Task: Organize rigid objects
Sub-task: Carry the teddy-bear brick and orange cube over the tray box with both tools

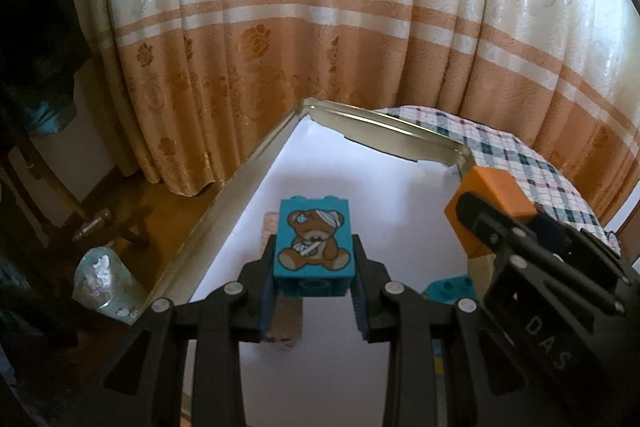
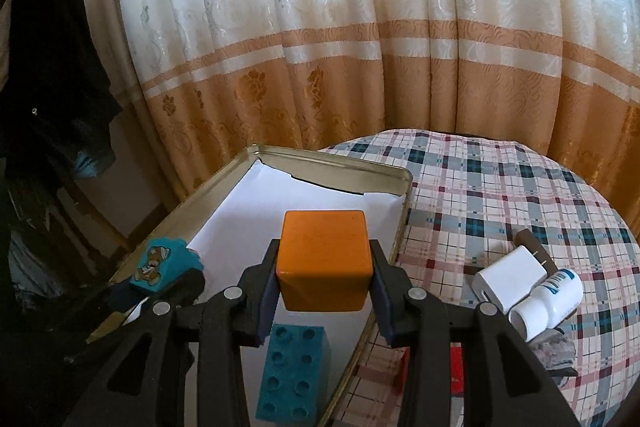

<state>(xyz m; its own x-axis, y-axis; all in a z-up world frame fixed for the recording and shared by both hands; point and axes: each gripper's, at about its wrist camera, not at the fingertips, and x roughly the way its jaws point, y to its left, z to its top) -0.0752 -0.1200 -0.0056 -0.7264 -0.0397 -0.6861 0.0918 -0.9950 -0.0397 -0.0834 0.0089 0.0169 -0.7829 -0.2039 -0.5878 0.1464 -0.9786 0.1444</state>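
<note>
Carrying step: left tool [image 1: 312, 291] grips the teddy brick [image 1: 314, 243], right tool [image 2: 322, 291] grips the orange cube [image 2: 323, 259], both above the tin tray [image 2: 208, 195]. Next, lower them beside the studded teal brick [image 2: 294, 371] at 6 o'clock.

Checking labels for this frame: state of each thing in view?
Left tool: shut on bear block, above tin.
Right tool: shut on orange cube, above tin.
Tin: open, paper-lined.
Studded block: lying in tin.
White bottle: on its side.
</note>
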